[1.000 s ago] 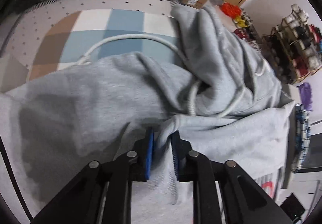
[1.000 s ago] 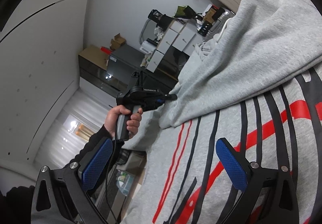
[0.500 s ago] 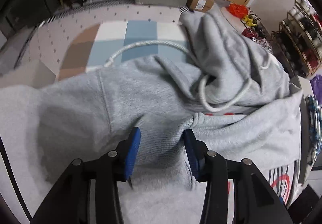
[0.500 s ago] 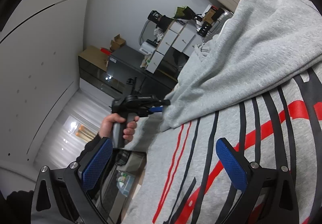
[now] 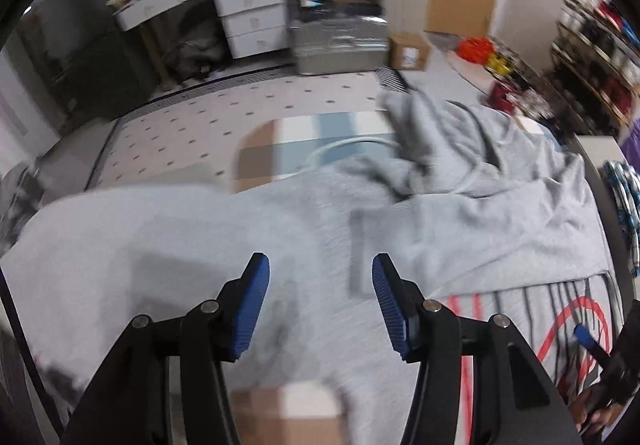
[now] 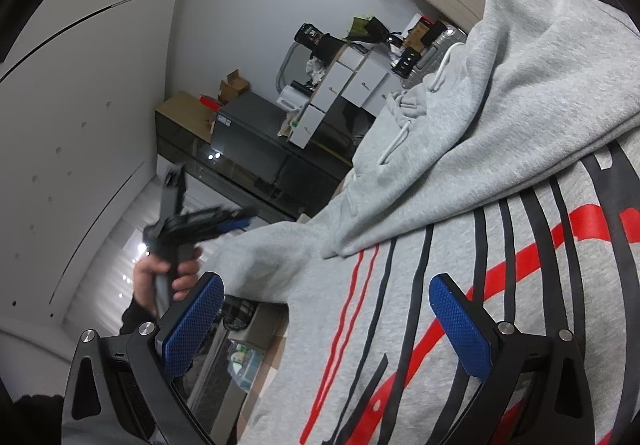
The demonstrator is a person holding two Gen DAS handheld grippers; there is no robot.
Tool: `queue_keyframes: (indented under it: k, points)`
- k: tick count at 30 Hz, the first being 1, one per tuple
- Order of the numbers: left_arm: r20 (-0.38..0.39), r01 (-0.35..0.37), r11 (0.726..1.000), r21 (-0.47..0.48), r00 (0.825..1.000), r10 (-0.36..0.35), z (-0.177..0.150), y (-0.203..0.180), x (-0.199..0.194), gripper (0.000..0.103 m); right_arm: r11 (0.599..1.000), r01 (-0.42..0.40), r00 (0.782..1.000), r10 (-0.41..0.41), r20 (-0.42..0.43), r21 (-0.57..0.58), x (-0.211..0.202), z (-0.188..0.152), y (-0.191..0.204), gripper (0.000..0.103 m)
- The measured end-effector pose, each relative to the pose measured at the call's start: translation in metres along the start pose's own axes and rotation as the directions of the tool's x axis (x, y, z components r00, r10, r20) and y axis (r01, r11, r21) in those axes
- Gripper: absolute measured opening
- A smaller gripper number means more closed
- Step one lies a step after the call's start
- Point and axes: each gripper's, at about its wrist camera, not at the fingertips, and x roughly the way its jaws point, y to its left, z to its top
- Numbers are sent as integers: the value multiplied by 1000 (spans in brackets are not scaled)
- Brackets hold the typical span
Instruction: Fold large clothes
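Two blue-padded fingers (image 5: pixel 250 303) of the left gripper (image 5: pixel 316 301) stand apart above the grey hoodie (image 5: pixel 200 245), with nothing caught between them; its jaws have just been opening, and the fold of grey cloth they pinched a moment ago now lies loose below. The left wrist view is blurred, so I cannot tell whether the pads graze the fabric. In the right wrist view this gripper shows as a dark smeared shape gripped by a hand (image 6: pixel 166 273) in a dark sleeve, off the hoodie's near-left edge.

The right gripper (image 6: pixel 326 321) is spread wide, its two blue pads (image 6: pixel 460 325) straddling the printed front of the hoodie without pinching anything; whether they rest on the cloth I cannot tell.

The hoodie lies spread over a patterned mat (image 5: pixel 192 125) with blue, white and tan squares. Its hood and a white drawstring (image 6: pixel 396 137) are bunched toward the far side, a grey sleeve layer is folded across the chest, and the red and black striped print (image 6: pixel 520 245) shows beneath that fold's edge.

Beyond the mat's far edge stand a silver suitcase (image 5: pixel 340 45), a cardboard box (image 5: pixel 410 53) and white drawers (image 5: pixel 248 17).
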Motion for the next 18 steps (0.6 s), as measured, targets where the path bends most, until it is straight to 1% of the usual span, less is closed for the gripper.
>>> queue_keyframes:
  k: [3, 4, 5, 6, 7, 8, 11, 14, 16, 17, 18]
  points:
    - [23, -44, 993, -114, 999, 46, -9, 48, -23, 48, 1000, 0, 1000, 0, 5, -7, 0, -1, 1, 103]
    - [36, -55, 987, -149, 997, 61, -14, 67, -31, 51, 1000, -2, 1000, 2, 6, -7, -1, -1, 1, 103]
    - [48, -79, 978, -191, 995, 90, -20, 88, -40, 55, 1000, -4, 1000, 4, 7, -8, -1, -1, 1, 103]
    - [60, -104, 963, -247, 991, 123, -28, 112, -50, 66, 1000, -7, 1000, 7, 7, -9, 0, -1, 1, 103]
    - [73, -110, 948, -299, 988, 138, -36, 131, -59, 74, 1000, -7, 1000, 7, 8, -9, 0, -1, 1, 103]
    - [84, -107, 930, -351, 986, 145, -45, 151, -67, 75, 1000, -7, 1000, 7, 9, -10, 0, -1, 1, 103]
    - [114, -90, 884, -459, 981, 159, -69, 192, -85, 76, 1000, -6, 1000, 6, 10, -11, 1, -1, 1, 103]
    - [133, -68, 839, -540, 977, 165, -88, 214, -85, 80, 1000, -18, 1000, 18, 9, -16, 1, -1, 2, 103]
    - [137, -70, 801, -595, 973, 187, -97, 223, -76, 80, 1000, -23, 1000, 23, 9, -13, 4, -1, 4, 103]
    - [149, -48, 788, -614, 973, 175, -102, 228, -72, 80, 1000, -8, 1000, 8, 9, -9, 6, -1, 6, 103]
    - [161, -7, 777, -629, 977, 139, -104, 236, -67, 80, 1000, 0, 1000, 0, 4, -11, 8, -2, 9, 103]
